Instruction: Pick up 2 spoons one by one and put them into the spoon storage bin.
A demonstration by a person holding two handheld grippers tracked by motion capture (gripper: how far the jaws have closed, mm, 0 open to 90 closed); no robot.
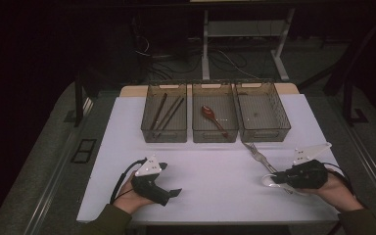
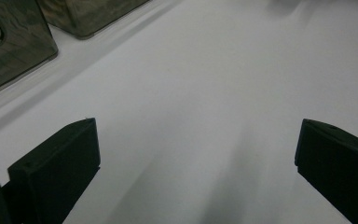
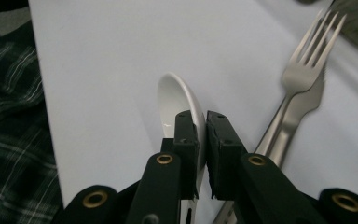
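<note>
3 bins point(image 1: 215, 113) in a row, upper centre of table point(image 1: 215, 176). Left bin: chopsticks point(image 1: 166, 112). Middle bin: spoon point(image 1: 212, 117). Forks point(image 1: 259, 155) lie below right bin, lower right; white spoon point(image 1: 270, 180) just below them.

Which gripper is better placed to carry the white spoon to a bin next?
Right. The right gripper is already shut on the white spoon, beside the forks. The left gripper sits open over bare table, holding nothing.
</note>
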